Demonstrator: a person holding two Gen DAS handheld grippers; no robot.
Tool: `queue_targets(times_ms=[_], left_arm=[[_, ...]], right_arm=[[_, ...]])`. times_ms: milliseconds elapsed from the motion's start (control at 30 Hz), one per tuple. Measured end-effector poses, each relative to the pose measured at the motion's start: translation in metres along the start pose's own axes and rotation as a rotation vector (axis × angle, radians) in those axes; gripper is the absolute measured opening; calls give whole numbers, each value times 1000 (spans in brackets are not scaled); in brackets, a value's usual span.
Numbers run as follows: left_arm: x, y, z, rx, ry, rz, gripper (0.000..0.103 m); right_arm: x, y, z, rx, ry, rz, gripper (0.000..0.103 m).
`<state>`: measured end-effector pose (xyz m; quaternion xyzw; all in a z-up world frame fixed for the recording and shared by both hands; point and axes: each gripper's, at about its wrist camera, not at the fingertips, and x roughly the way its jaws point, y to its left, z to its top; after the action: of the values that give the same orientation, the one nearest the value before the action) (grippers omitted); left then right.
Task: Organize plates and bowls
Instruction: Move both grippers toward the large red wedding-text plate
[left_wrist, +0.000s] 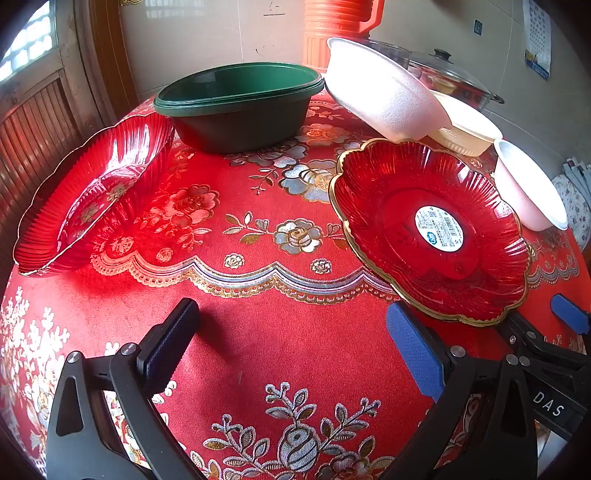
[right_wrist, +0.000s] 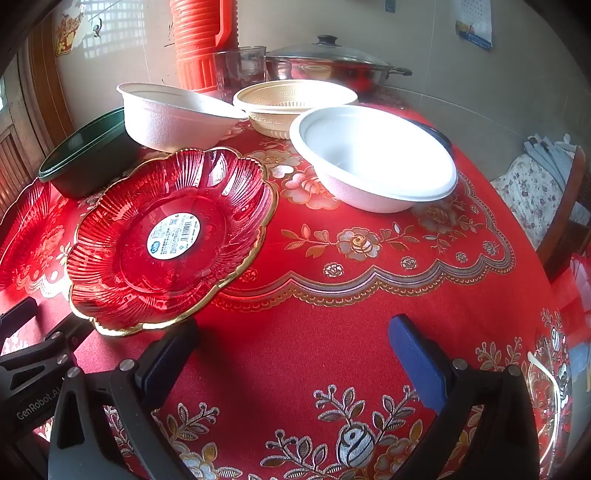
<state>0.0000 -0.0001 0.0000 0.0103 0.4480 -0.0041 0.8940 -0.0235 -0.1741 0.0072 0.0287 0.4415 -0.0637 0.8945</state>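
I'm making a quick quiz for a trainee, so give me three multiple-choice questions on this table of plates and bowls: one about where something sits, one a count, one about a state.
1. Where is the round label?
A. on the green bowl
B. in the middle of the gold-rimmed red plate
C. on the pot lid

2. How many white foam bowls are on the table?
A. one
B. two
C. four

3. How do the right gripper's jaws stand?
A. open, with nothing between them
B. shut on a plate
C. shut on a bowl

Answers:
1 B: the label sits at the centre of the gold-rimmed red plate.
2 B: one white foam bowl is nearer, the other white foam bowl sits behind the plate.
3 A: the right gripper shows only tablecloth between its pads.
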Motion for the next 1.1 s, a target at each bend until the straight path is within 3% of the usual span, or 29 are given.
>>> queue_targets(times_ms=[300, 433, 633, 867, 1100], left_arm=[[-9, 4, -18, 37, 18, -33, 102], [-23, 3, -26, 56, 24, -40, 102], [-60, 10, -33, 46, -35, -72, 102], [-99, 42, -22, 18, -134, -10, 102], [-119, 94, -7, -57, -199, 75, 102]], right_arm=[[-4, 0, 0, -52, 61, 40, 103], [-21, -12, -13, -9, 22, 90, 103], [-65, -4, -11, -70, -79, 69, 103], [-87, 14, 4, -91, -135, 151, 103], [-97, 56, 20, -152, -154, 252, 103]])
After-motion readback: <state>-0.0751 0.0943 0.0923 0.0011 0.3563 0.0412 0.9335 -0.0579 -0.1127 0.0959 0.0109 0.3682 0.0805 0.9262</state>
